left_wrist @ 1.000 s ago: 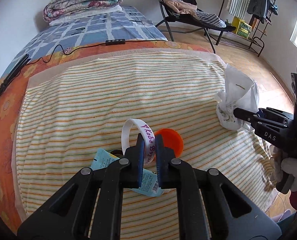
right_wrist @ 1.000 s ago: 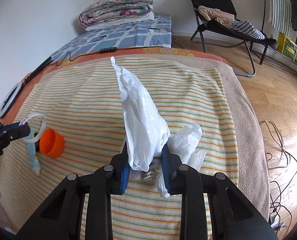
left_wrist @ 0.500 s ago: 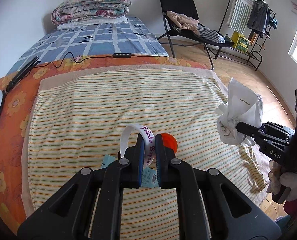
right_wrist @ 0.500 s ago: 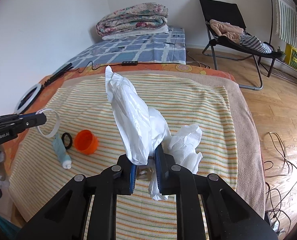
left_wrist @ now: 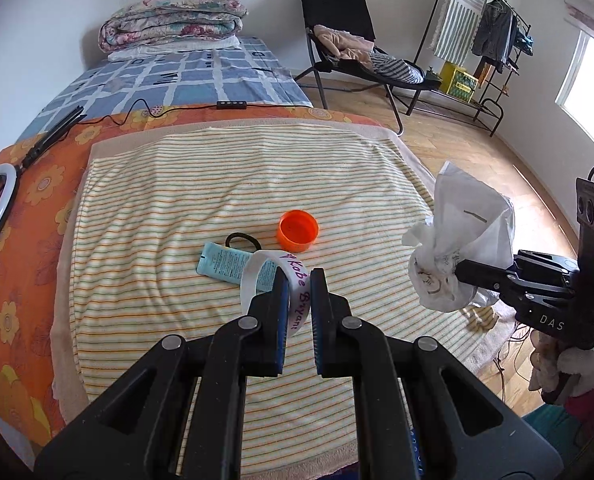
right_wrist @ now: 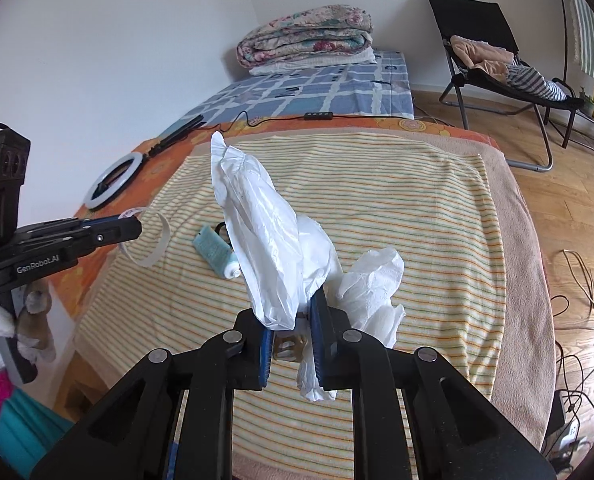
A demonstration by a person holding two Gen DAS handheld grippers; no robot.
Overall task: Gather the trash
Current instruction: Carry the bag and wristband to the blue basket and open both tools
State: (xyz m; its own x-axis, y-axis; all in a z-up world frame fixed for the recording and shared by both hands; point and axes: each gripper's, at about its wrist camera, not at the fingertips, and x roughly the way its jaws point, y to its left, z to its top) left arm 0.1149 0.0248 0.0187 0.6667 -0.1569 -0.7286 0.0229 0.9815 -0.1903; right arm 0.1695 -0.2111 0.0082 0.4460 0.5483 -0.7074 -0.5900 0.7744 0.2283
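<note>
**Both grippers loaded above the striped towel**

A white paper band (left_wrist: 293, 280) with purple handwriting is pinched in the left gripper (left_wrist: 299, 280), lifted clear of the bed. Below it on the striped towel (left_wrist: 217, 184) lie a pale blue tube (left_wrist: 225, 262), a black hair tie (left_wrist: 243, 240) and an orange cap (left_wrist: 298, 230) — all close together. Off to the right, the right gripper (right_wrist: 291, 316) is clamped on a white plastic bag (right_wrist: 265, 232), crumpled and standing upward — held over the towel's near edge.
</note>
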